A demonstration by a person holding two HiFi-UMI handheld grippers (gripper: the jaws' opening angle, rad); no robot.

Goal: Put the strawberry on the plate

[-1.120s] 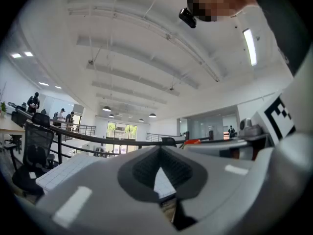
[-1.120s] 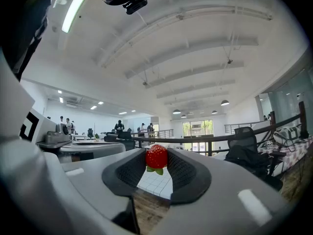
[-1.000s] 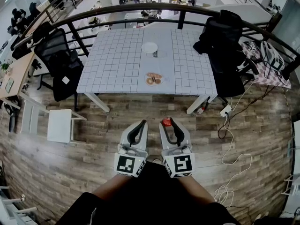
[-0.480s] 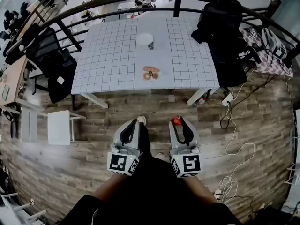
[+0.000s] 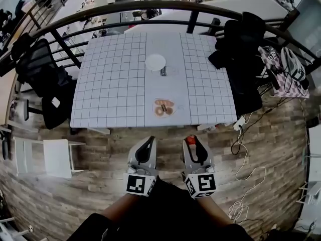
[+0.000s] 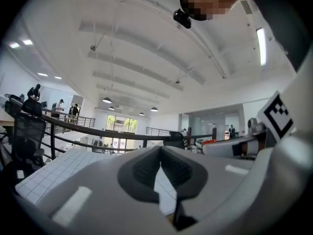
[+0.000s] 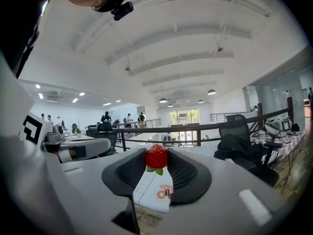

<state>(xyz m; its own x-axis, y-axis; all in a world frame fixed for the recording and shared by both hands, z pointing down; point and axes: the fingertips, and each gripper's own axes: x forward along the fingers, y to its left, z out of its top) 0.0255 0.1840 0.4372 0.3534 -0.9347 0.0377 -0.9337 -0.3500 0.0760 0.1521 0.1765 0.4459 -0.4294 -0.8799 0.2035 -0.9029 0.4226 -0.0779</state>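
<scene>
Person stepped closer: tabletop point(image 5: 110, 84) edge now just ahead; right gripper point(image 5: 191, 141) jaws pinching strawberry point(image 7: 157, 156), left gripper point(image 5: 149, 140) jaws together, empty; plate point(image 5: 155, 62) still well ahead

The item point(image 5: 168, 72) just beside the plate point(image 5: 155, 62) is too small to identify.

1 table point(image 5: 115, 84) is standing here. On it 1 white plate point(image 5: 155, 62) and 1 flat item point(image 5: 163, 108) with 2 brown rings are lying. 1 strawberry point(image 7: 157, 156) is showing. 2 grippers are showing, the left gripper point(image 5: 150, 139) and the right gripper point(image 5: 191, 141). 2 black chairs are standing by the table, the left chair point(image 5: 42, 77) and the right chair point(image 7: 233, 125).
</scene>
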